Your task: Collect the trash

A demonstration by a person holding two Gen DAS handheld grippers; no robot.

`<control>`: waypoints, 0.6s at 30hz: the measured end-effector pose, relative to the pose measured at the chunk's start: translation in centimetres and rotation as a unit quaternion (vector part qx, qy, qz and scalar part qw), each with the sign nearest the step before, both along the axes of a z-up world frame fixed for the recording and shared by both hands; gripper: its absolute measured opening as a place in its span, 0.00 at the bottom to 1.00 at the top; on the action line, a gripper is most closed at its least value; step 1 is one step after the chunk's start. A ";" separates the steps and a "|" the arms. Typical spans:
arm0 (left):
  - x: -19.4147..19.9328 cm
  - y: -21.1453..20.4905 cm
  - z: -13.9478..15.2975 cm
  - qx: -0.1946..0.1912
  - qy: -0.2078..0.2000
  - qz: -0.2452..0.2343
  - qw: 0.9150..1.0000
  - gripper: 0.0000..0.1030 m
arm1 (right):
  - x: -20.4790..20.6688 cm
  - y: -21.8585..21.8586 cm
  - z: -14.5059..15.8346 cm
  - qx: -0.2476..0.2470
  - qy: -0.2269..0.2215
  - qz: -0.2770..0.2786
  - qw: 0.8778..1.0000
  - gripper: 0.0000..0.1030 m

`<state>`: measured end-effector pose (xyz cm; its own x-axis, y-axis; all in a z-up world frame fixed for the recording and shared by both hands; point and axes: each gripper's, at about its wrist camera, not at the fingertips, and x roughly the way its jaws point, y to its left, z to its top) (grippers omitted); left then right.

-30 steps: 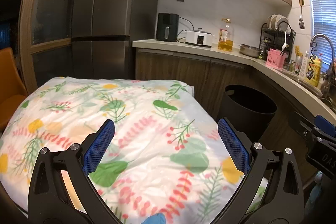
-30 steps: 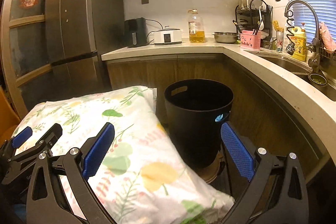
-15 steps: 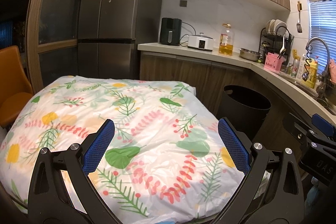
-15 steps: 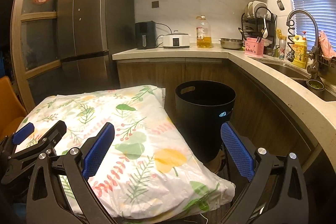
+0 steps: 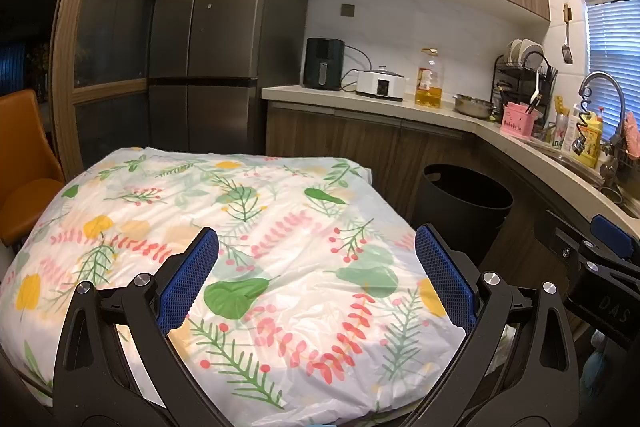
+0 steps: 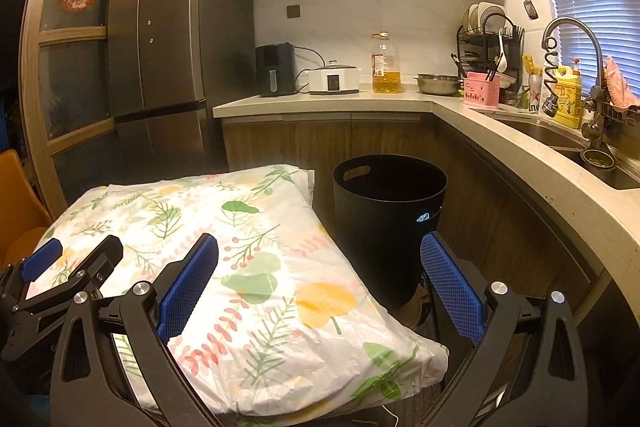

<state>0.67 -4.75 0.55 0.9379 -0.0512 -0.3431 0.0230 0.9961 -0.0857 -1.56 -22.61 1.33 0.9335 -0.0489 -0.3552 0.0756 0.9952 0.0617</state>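
A black round trash bin (image 5: 464, 203) stands on the floor right of a table with a floral plastic cloth (image 5: 240, 235); it also shows in the right wrist view (image 6: 390, 215). No trash shows on the cloth. My left gripper (image 5: 316, 279) is open and empty above the table's near part. My right gripper (image 6: 320, 283) is open and empty over the table's right edge (image 6: 360, 291), with the bin just ahead. The left gripper also shows at the left of the right wrist view (image 6: 60, 267).
A counter (image 6: 320, 103) runs along the back and right with an air fryer (image 6: 276, 69), cooker, oil bottle (image 6: 386, 65), dish rack and sink (image 6: 560, 131). A tall fridge (image 5: 216, 39) stands at the back left. An orange chair (image 5: 24, 163) is at the far left.
Both grippers have pulled back and risen, so more of the table and kitchen shows. The bin looks farther away. Both stay open and empty.
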 end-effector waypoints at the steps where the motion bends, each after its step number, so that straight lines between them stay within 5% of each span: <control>1: 0.0 0.0 0.0 0.000 0.000 0.000 1.000 0.94 | 0.0 0.0 0.0 0.000 0.000 0.000 1.000 0.95; 18: -0.2 -0.3 0.0 0.001 -0.001 -0.002 1.000 0.94 | -0.2 -0.2 0.1 0.002 -0.002 -0.005 1.000 0.95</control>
<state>0.51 -5.06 0.57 0.9385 -0.0548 -0.3409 0.0279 0.9961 -0.0833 -1.78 -22.82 1.46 0.9343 -0.0563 -0.3519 0.0848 0.9942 0.0659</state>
